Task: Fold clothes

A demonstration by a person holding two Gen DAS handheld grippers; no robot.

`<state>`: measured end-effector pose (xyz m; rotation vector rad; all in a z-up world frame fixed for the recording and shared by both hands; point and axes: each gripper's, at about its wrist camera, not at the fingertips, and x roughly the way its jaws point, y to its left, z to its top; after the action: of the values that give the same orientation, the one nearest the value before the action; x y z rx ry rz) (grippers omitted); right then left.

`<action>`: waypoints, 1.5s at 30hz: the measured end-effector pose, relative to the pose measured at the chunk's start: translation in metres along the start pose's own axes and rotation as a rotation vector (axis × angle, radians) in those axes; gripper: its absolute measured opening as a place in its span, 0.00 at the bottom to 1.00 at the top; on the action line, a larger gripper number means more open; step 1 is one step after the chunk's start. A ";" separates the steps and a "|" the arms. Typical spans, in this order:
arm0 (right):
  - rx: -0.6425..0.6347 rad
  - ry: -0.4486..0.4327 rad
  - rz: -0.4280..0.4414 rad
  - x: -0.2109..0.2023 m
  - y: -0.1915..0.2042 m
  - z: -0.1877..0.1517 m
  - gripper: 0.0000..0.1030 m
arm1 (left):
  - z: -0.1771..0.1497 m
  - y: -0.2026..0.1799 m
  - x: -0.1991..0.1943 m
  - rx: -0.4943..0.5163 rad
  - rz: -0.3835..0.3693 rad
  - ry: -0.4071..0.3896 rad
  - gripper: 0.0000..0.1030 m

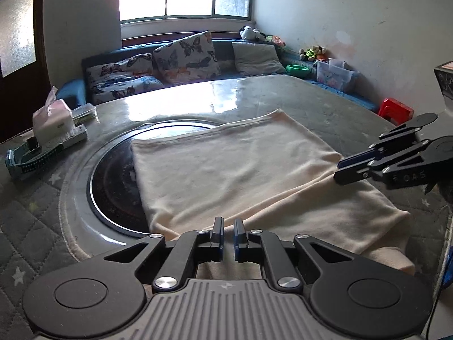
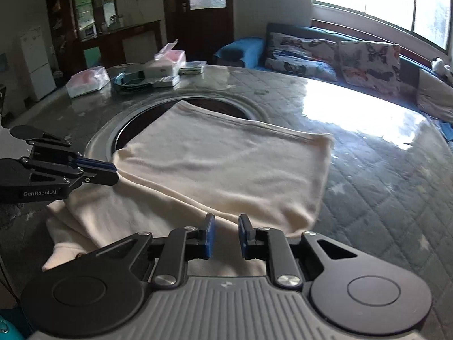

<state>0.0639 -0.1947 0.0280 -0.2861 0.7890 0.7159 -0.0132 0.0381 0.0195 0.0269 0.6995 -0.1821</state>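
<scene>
A cream garment (image 1: pixel 240 175) lies folded into a rough rectangle on the round table, partly over the dark centre plate (image 1: pixel 113 181). It also shows in the right wrist view (image 2: pixel 220 164). My left gripper (image 1: pixel 228 223) is at the garment's near edge with its jaws a narrow gap apart and nothing between them; it shows in the right wrist view (image 2: pixel 113 174) touching the garment's left edge. My right gripper (image 2: pixel 226 221) is open just above the near fold; it shows in the left wrist view (image 1: pixel 338 170) at the garment's right side.
The quilted table cover (image 1: pixel 34 232) surrounds the centre plate. A tissue pack (image 1: pixel 52 119), a remote and a teal dish (image 1: pixel 25 158) sit at the table's left. A sofa with butterfly cushions (image 1: pixel 187 56) stands behind, under the window. A red stool (image 1: pixel 395 109) is at right.
</scene>
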 end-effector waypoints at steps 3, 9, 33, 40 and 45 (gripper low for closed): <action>-0.015 0.006 0.010 0.010 0.003 0.003 0.16 | -0.004 0.004 0.006 -0.003 0.010 0.018 0.08; -0.050 -0.003 0.019 -0.009 0.011 0.000 0.16 | -0.008 -0.005 -0.008 0.048 -0.005 0.006 0.09; -0.082 0.002 0.027 -0.057 0.030 -0.046 0.26 | -0.058 -0.033 -0.079 0.288 -0.031 0.003 0.35; -0.145 0.027 0.001 -0.068 0.033 -0.055 0.39 | -0.077 -0.055 -0.072 0.389 -0.064 0.008 0.35; -0.209 0.043 -0.014 -0.077 0.038 -0.061 0.45 | -0.075 -0.062 -0.063 0.367 -0.085 -0.026 0.34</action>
<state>-0.0329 -0.2338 0.0434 -0.4968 0.7526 0.7824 -0.1194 -0.0070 0.0046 0.3453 0.6341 -0.3899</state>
